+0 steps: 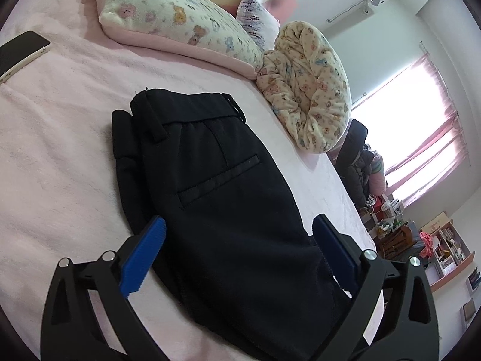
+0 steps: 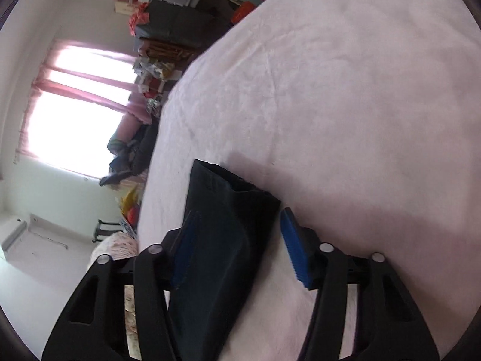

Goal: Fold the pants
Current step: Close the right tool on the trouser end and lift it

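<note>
Black pants (image 1: 216, 186) lie folded on the pink bed (image 1: 60, 156), waistband at the far end and a back pocket facing up. My left gripper (image 1: 240, 240) is open, its blue pads on either side of the pants' near part, just above them. In the right wrist view the leg end of the pants (image 2: 222, 240) lies between the blue pads of my right gripper (image 2: 240, 234), which is open; the left pad sits against the cloth and the right pad stands apart from it.
Two bear-print pillows (image 1: 180, 21) and a rolled bear-print blanket (image 1: 309, 87) lie at the bed's far side. A phone (image 1: 21, 51) lies on the bed at the left. The bed's edge (image 1: 354, 210) runs along the right, with cluttered shelves and a window beyond.
</note>
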